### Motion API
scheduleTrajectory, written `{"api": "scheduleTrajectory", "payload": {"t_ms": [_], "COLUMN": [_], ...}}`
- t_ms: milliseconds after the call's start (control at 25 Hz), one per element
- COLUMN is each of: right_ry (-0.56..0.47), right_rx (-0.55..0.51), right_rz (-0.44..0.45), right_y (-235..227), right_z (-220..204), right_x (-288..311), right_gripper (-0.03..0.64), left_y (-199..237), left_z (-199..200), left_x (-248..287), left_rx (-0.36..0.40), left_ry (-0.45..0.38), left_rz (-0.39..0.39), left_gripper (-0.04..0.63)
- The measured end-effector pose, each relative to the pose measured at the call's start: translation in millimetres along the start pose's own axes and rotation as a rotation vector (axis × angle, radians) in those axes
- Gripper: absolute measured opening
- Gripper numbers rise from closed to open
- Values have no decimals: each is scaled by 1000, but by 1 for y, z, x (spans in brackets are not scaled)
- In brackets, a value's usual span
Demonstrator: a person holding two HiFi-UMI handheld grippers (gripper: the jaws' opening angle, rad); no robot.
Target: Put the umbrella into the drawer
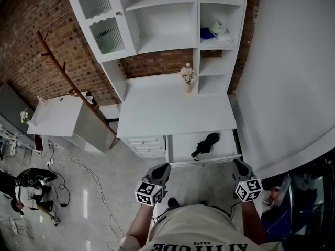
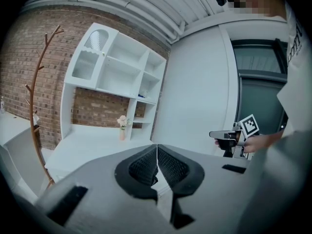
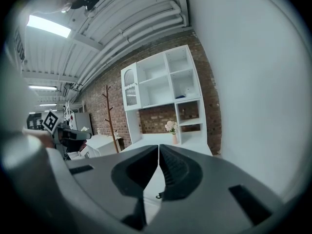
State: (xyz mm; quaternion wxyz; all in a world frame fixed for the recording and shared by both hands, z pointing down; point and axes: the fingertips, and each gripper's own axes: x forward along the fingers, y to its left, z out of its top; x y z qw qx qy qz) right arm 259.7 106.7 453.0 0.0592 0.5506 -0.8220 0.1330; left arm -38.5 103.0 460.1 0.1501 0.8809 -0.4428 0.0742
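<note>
In both gripper views the drawer [image 1: 180, 149] is hidden behind the jaws' own grey bodies. The blue and white things [image 1: 214, 31] on a shelf [image 1: 220, 42] high above the drawer are too small to name. The black folded umbrella [image 1: 205, 144] lies inside the open drawer, right of its middle, beyond both hand-held grippers and apart from each. The left hand-held gripper [image 1: 163, 166] [image 2: 157, 165] hangs before the drawer's left end, jaws pressed together on nothing. The right hand-held gripper [image 1: 238, 163] [image 3: 159, 167] hangs before its right end, likewise closed and empty. Above the drawer a vase of flowers [image 1: 188, 77] stands at the back of the tabletop [image 1: 157, 109]. A wooden coat stand [image 1: 68, 82] leans left of the drawer.
</note>
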Motion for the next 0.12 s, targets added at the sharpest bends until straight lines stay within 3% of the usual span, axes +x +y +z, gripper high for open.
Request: {"api": "scheduleTrajectory", "payload": {"t_ms": [120], "right_ry": [-4], "right_rx": [4], "right_rz": [-2], "right_y": [-2], "right_z": [2], "right_x": [-1], "right_gripper": [32], "left_y": [-2], "left_z": [0], "left_x": [1], "left_rx": [3], "left_ry": [4], "left_rz": [-3], "left_gripper": [28]}}
